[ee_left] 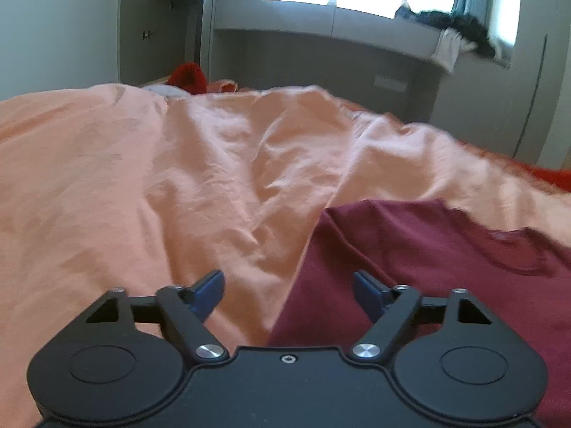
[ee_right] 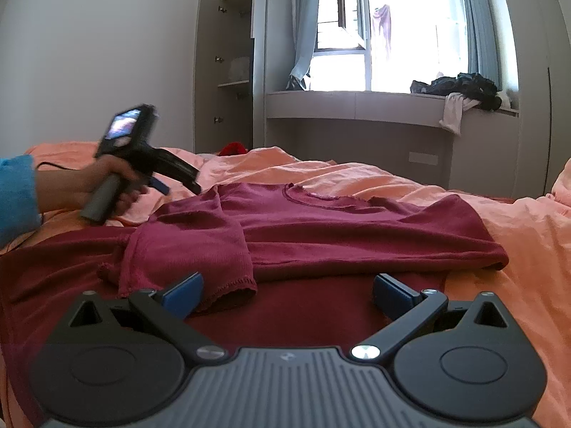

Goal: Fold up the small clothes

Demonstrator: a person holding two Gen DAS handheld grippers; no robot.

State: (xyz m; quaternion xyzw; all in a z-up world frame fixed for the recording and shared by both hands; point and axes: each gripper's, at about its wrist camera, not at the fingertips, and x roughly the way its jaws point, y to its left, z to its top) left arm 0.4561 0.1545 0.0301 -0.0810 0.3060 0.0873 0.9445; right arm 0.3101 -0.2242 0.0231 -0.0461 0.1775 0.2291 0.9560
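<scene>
Maroon top (ee_right: 357,228) spread on the peach bedsheet (ee_right: 517,249).
Left gripper (ee_left: 289,290) and right gripper (ee_right: 287,294) both have fingers spread, empty; far wardrobe (ee_right: 228,71) stands open, contents unclear.

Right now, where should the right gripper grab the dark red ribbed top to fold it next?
Take the dark red ribbed top by its unfolded right sleeve end, coming from the right. That sleeve lies flat, outstretched and free; the other is already folded across the body.

Left gripper (ee_left: 289,290): black body, blue fingertip pads (ee_left: 208,290), silver pivot screws. Right gripper (ee_right: 287,292): same build, ribbed grey housing. Left hand (ee_right: 107,185): bare skin, blue sleeve (ee_right: 16,196), thin black cable.
</scene>
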